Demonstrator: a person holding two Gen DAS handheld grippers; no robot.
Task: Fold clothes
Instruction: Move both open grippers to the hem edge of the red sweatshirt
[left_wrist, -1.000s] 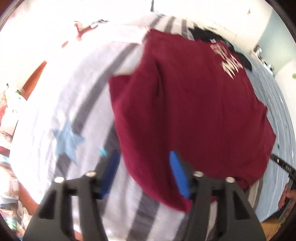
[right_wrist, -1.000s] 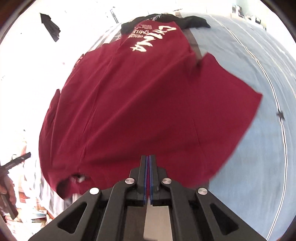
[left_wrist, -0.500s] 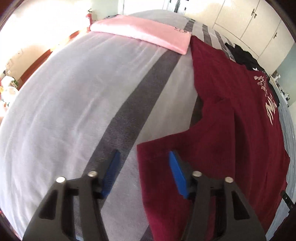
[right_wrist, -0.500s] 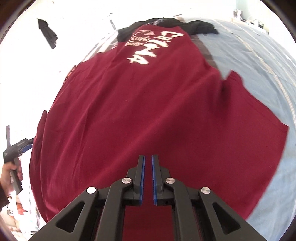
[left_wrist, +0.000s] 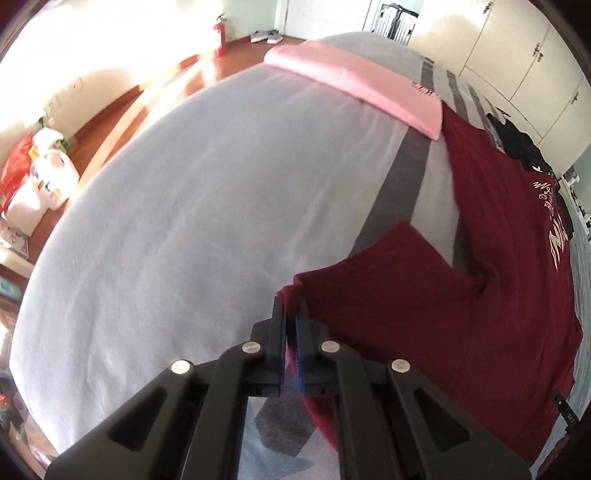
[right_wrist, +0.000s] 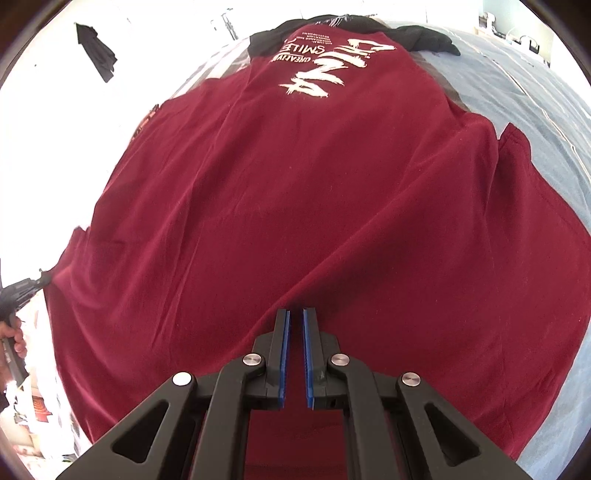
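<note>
A maroon T-shirt (left_wrist: 480, 295) with white lettering lies spread flat on the bed. Its near sleeve reaches toward my left gripper (left_wrist: 290, 314), which is shut on that sleeve's corner. In the right wrist view the T-shirt (right_wrist: 295, 184) fills the frame, print at the far end. My right gripper (right_wrist: 295, 317) hovers low over the near part of the cloth. Its jaws stand a narrow gap apart, with fabric showing below them and nothing pinched. The left gripper (right_wrist: 22, 291) and the hand holding it show at the left edge, at the sleeve.
The white and grey striped bed sheet (left_wrist: 184, 221) stretches left of the shirt. A folded pink garment (left_wrist: 351, 85) lies at the far end, a black garment (right_wrist: 424, 37) beyond the shirt's print. Bags (left_wrist: 44, 177) stand on the wooden floor at left. Blue bedding (right_wrist: 535, 92) lies to the right.
My left gripper swung to the shirt's sleeve and shut on its corner. My right gripper went from shut to slightly apart, and the shirt settled flat on the bed.
</note>
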